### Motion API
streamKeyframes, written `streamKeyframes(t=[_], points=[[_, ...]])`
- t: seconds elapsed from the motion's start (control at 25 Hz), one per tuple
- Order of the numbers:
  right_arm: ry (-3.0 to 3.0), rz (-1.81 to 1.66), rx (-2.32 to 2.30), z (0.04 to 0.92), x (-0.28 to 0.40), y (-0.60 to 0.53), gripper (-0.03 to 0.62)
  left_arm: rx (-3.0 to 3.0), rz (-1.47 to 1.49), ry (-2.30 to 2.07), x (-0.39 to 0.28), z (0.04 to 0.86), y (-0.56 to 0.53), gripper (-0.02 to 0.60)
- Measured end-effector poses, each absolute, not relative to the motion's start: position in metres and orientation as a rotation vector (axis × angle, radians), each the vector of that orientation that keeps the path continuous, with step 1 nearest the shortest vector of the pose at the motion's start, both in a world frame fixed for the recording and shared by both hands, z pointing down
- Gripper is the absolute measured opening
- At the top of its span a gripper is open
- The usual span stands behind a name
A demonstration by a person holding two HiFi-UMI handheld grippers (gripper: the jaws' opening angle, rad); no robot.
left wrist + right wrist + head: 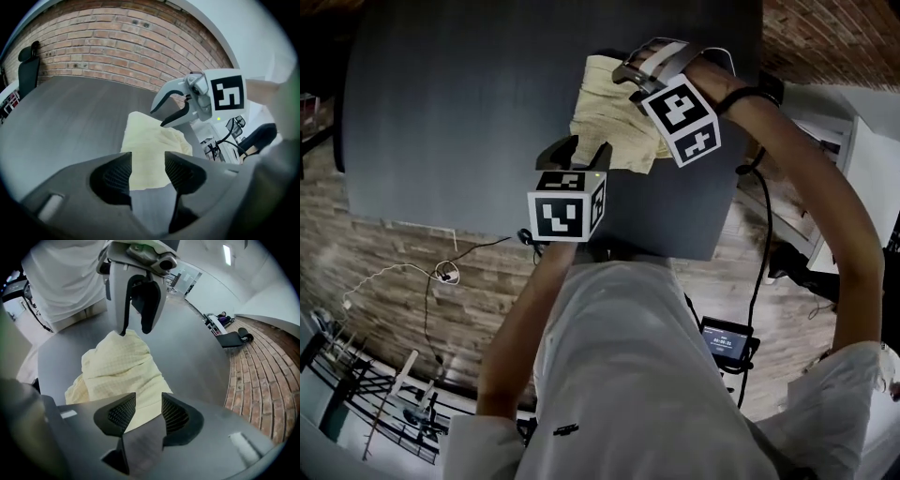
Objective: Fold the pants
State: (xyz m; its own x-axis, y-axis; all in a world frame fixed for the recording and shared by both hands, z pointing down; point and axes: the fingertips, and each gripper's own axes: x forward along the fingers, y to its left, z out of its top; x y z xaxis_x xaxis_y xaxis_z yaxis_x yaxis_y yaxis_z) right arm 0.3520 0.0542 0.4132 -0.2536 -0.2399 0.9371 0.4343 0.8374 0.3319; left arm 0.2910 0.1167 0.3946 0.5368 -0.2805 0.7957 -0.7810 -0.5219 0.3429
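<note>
Firstly, head view: a pale yellow pair of pants (602, 108) lies bunched into a compact folded bundle on the right half of the dark grey table (441, 112), inside its near edge. The left gripper (579, 152) hangs over the table at the bundle's near side, and no cloth is seen in it. The right gripper (628, 75) is over the table at the bundle's far right side, its marker cube above the cloth.

Next, left gripper view: the left gripper's jaws stand apart with nothing pressed between the pads. The pants (150, 140) lie flat on the table (70, 122) beyond the jaws. The right gripper (171, 112) hangs above the far end of the bundle, fingers parted and clear of the cloth. A brick wall (108, 47) stands behind the table.

Lastly, right gripper view: the right gripper's (144, 411) jaws are likewise released, with no cloth caught between the pads. The pants (119, 369) rest rumpled on the table below. The left gripper (136, 329) is poised over their far end, fingers spread and tips just above the cloth. The person's white shirt (65, 277) fills the background past the table's edge.
</note>
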Motion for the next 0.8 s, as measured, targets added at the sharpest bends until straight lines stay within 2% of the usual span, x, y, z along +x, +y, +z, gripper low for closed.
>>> streamKeyframes(t=[0.24, 0.32, 0.48, 0.8], points=[[-1.665, -0.606, -0.353, 0.433, 0.312, 0.028, 0.184, 1.927, 0.869, -0.723, 0.262, 0.436, 0.104, 0.281], [-1.629, -0.569, -0.432, 0.442, 0.302, 0.021, 0.212, 1.903, 0.869, -0.681, 0.256, 0.448, 0.105, 0.306], [-1.542, -0.51, -0.569, 0.455, 0.294, 0.014, 0.273, 1.875, 0.834, -0.64, 0.258, 0.457, 0.107, 0.31], [-1.413, -0.384, -0.714, 0.494, 0.308, 0.024, 0.259, 1.853, 0.865, -0.542, 0.275, 0.484, 0.115, 0.307]])
